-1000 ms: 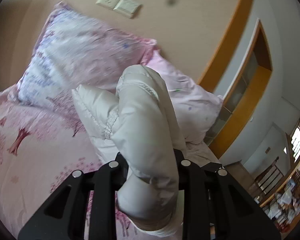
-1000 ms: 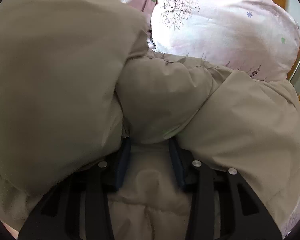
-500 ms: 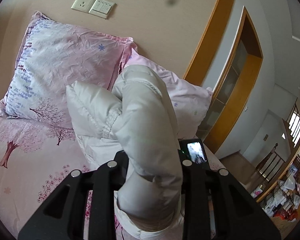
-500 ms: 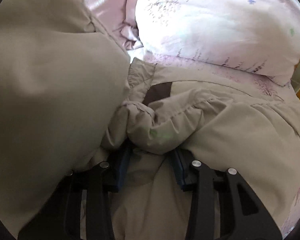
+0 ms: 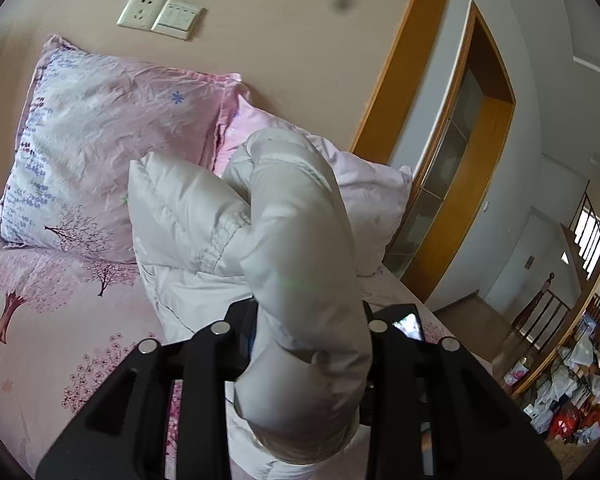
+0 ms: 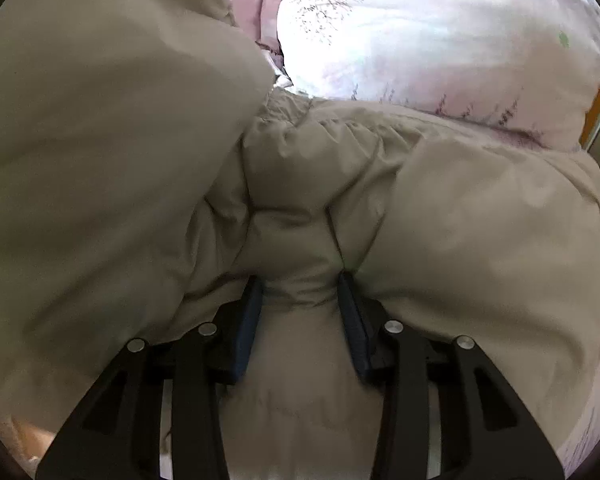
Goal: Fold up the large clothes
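While both jaws pinch puffy jacket [image 5: 300, 264], pink tree-print bed [image 5: 40, 320] lies below, pillows [image 5: 112, 140] against beige wall [image 5: 260, 20]

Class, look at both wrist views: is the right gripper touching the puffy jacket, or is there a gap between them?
Touching. The right wrist view shows the jacket bunched between the right gripper, both blue pads pressing into the fabric.

You're looking at a beige wall [image 5: 280, 32] carrying a socket plate [image 5: 160, 15], pink pillows [image 5: 112, 152] leaning against it on floral bedding [image 5: 40, 320], wooden doorframe [image 5: 484, 184] standing right, daylight coming through far window [image 5: 590, 240].
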`<state>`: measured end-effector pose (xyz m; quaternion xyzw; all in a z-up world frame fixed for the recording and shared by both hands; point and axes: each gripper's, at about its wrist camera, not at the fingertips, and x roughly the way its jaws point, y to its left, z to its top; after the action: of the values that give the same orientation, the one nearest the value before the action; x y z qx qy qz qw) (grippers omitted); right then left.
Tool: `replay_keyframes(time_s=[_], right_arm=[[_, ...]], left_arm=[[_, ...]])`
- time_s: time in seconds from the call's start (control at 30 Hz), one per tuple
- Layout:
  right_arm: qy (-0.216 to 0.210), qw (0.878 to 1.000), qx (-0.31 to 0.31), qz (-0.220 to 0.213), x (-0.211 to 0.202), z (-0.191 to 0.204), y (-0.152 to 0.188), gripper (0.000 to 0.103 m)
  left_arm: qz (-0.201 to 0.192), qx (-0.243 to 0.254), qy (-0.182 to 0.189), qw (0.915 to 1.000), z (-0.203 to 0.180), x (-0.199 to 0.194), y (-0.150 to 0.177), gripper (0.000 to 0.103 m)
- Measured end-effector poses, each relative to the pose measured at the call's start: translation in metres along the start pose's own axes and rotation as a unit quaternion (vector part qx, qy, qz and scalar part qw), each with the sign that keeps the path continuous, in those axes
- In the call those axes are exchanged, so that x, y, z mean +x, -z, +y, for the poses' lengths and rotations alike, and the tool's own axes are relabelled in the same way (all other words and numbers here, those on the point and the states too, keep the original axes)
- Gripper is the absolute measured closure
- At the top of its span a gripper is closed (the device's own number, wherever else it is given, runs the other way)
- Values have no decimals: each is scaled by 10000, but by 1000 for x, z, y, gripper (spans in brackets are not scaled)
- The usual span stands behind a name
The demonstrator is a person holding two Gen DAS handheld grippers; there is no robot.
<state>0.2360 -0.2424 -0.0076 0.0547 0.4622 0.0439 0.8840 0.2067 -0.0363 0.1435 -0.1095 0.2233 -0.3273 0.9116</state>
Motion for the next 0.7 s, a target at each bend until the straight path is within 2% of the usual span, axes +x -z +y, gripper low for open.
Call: replay_keyframes(time_s=[0.13,0.2,0.23,0.27,0.37,0.5,0.7], right_arm=[[-611,9961,559,-318,-32,-31,6,60],[-705,9921,867,-576,-54,-59,11,49],[-742,9894,1039,-696,-66,-74,15,32],[-777,9864,1208,-805,-75,-89,18,21],[-875,9725,1856,-1106,-102,-146,29,19],[-1436,9457,2649,-1220,-118,-208,43,19],[-1876,9252,3075,-1195,-123,-255,49,19]], left_arm=[[51,266,25,9996,-22,5,3,71],[91,458,65,9989,-37,11,7,69],[128,577,89,9982,-47,16,9,68],[157,663,113,9976,-55,20,11,68],[324,941,251,9947,-84,40,20,65],[467,1271,323,9903,-119,64,36,63],[618,1706,282,9830,-159,95,60,63]])
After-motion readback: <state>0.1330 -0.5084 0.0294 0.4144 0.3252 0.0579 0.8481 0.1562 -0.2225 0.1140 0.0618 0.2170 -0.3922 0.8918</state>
